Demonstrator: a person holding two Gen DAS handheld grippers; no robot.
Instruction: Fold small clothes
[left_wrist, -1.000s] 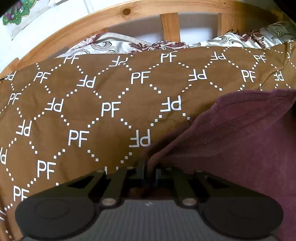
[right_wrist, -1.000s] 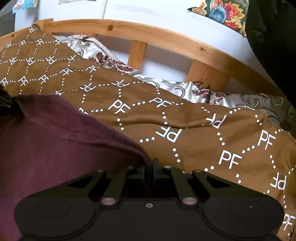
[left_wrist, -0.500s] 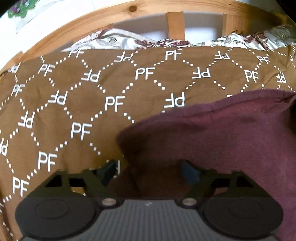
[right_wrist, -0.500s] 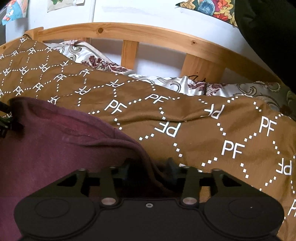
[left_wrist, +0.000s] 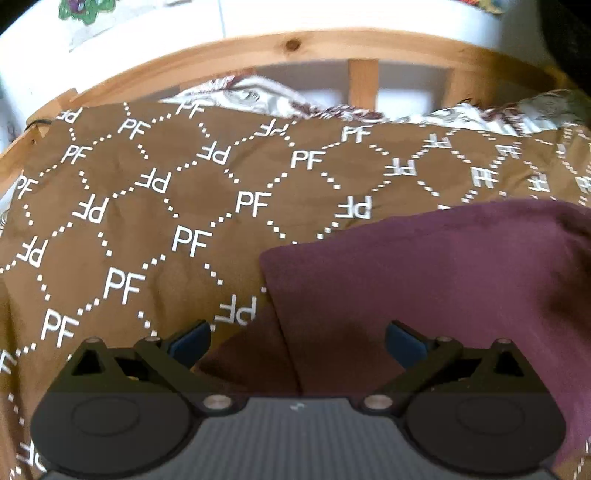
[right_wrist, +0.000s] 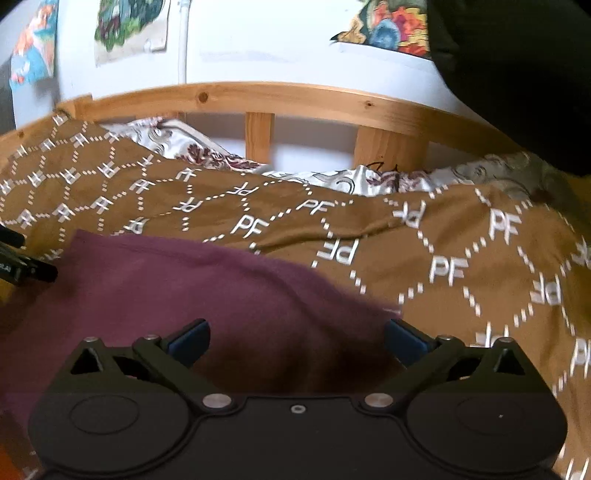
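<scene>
Two grippers have just spread their jaws wide, neither clamping anything. Left gripper (left_wrist: 297, 341) hovers over the near left corner of the dark maroon cloth garment (left_wrist: 424, 280) lying on the brown PF-patterned bedspread (left_wrist: 147, 221). Only the right view shows what may be the other tool, lower left, while the right gripper (right_wrist: 297, 341) hangs above blurred maroon fabric.
</scene>
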